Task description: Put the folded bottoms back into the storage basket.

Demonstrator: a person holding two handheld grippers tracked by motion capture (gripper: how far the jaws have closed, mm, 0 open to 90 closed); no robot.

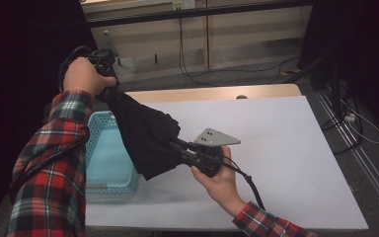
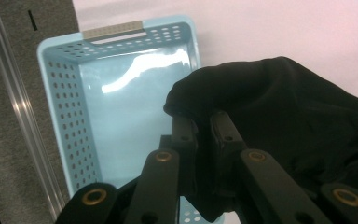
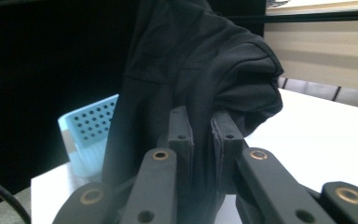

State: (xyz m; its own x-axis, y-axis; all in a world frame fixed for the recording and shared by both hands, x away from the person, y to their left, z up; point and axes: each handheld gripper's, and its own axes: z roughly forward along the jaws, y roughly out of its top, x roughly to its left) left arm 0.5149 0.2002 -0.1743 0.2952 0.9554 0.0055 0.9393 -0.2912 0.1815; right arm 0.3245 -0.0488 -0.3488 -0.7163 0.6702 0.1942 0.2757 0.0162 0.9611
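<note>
Left gripper clamped on a fold of the black, soft cloth garment, jaws nearly together with fabric pinched between them. Right gripper likewise clenched on another edge of the same garment, lower and nearer the person. Stretched between the two in the high view, hanging clear of the white table top, slanting from the raised left hand down to the right hand. Partly above the light blue perforated plastic basket, standing at the table's left edge with nothing inside. Lifted and spread, by the look of it; folding or lowering into the basket apparently left to do, release included. Beyond, a wooden cabinet and loose cables on the floor.
</note>
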